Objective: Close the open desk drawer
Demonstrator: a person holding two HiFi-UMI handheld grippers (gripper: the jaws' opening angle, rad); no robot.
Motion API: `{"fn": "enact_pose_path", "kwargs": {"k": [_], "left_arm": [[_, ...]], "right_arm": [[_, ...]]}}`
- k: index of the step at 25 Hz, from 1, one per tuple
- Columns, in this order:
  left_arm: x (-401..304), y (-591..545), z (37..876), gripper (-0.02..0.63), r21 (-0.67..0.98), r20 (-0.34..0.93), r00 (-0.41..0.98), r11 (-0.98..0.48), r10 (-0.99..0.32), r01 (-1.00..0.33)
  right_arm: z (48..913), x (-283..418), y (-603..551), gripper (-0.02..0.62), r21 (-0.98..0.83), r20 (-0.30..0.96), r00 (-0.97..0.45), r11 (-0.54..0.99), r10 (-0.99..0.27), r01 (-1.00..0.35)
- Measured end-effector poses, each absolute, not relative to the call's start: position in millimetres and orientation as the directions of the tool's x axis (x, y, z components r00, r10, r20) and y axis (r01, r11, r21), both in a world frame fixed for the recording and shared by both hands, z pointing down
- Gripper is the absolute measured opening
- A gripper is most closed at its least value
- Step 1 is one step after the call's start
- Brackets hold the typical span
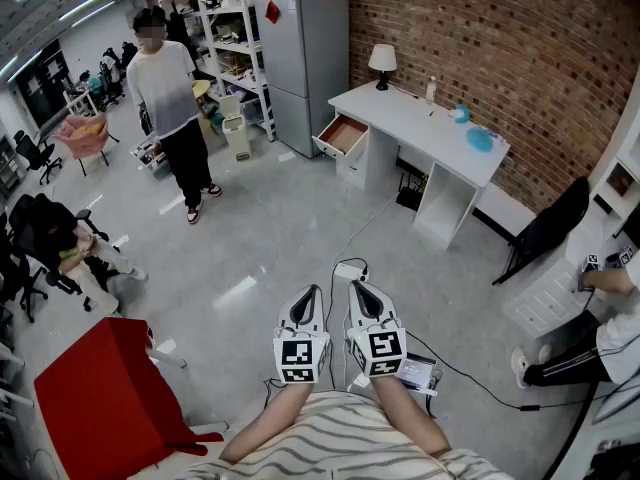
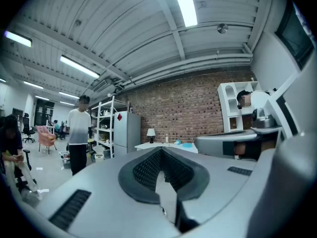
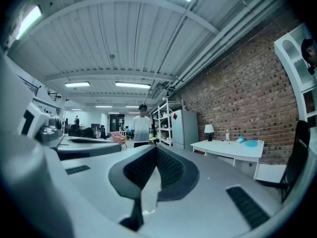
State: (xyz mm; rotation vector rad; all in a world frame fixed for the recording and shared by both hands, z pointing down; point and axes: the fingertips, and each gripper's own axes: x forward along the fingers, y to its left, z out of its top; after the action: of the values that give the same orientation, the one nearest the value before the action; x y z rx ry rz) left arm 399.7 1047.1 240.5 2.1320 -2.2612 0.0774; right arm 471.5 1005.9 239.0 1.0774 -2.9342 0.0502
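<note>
Two grey handheld grippers, the left gripper (image 1: 306, 296) and the right gripper (image 1: 363, 292), sit side by side at the person's waist, pointing level. Both sets of jaws are pressed together with nothing between them. The open desk drawer (image 1: 342, 134), white-fronted with a brown wooden inside, juts from the left end of the white desk (image 1: 420, 118) by the brick wall (image 1: 480, 28), well apart from both grippers across the grey floor. It looks light and rigid, likely gliding on runners. I'd say no grasp is needed: a flat, steady push at the middle of the front panel should do, since an off-centre shove might skew it.
</note>
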Motion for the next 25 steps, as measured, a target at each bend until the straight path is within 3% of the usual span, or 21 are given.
{"fn": "enact_pose_path", "kwargs": {"k": [25], "left_arm": [[457.0,1069.9,267.2,0.008,-0.051,0.141,-0.163,0.158,-0.976,-0.986]], "right_arm": [[253.6,519.1,1004.3,0.011,-0.119,0.009,-0.832,0.825,-0.555,-0.552]]}}
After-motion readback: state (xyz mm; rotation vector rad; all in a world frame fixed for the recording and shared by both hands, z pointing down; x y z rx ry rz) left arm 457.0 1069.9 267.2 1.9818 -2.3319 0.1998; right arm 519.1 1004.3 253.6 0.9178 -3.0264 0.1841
